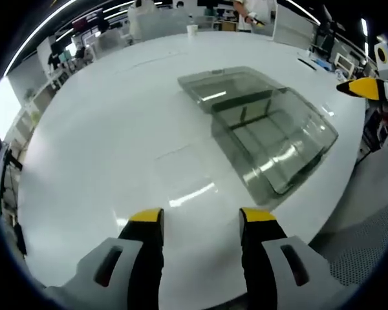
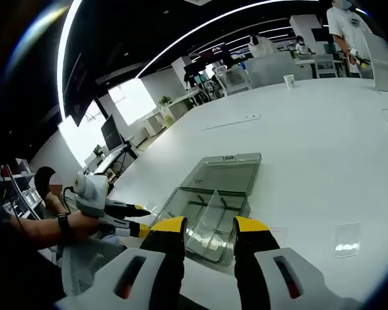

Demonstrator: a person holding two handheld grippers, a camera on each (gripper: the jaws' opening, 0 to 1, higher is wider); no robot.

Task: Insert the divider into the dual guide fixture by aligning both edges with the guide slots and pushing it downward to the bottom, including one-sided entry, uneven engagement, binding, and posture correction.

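Hovering both empty, spread grippers (image 1: 200,219) (image 2: 210,227) over the table (image 1: 116,129); we are seeing a divider (image 2: 213,216) standing tilted in the clear fixture box (image 1: 271,139), seating unconfirmed.

Bright, even overhead strip lighting; long ceiling tubes bend into arcs w/ heavy fisheye warp at edges of both views. Glare streaks on the glossy white table (image 1: 116,142) and clear box (image 1: 271,139); window (image 2: 134,100) blown out. Shadows faint, bkgd soft and slightly blurred.
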